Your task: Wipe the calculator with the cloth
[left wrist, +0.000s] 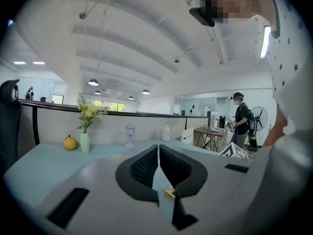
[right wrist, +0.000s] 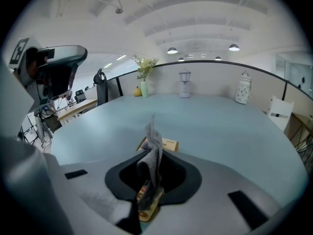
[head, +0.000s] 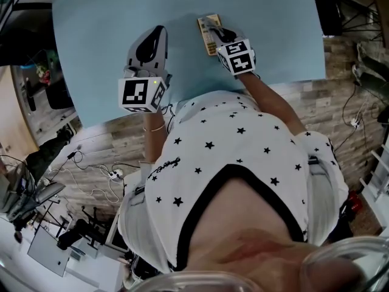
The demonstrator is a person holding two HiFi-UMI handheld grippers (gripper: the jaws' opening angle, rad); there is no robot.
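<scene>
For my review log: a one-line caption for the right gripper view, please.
Right gripper jaws pinch a grey cloth over the calculator on the pale blue table.

Seen from above, a pale blue table (head: 109,35) fills the upper part of the frame. At upper centre, the right gripper (head: 214,28) reaches onto a tan calculator (head: 208,42) lying on the table, with a grey cloth (head: 213,21) at its tip. To its left, clear of the calculator, the left gripper (head: 159,32) points up-frame. Below is the person's white star-print shirt (head: 231,151). A wood-look floor (head: 91,154) with cables (head: 91,178) shows at lower left.
</scene>
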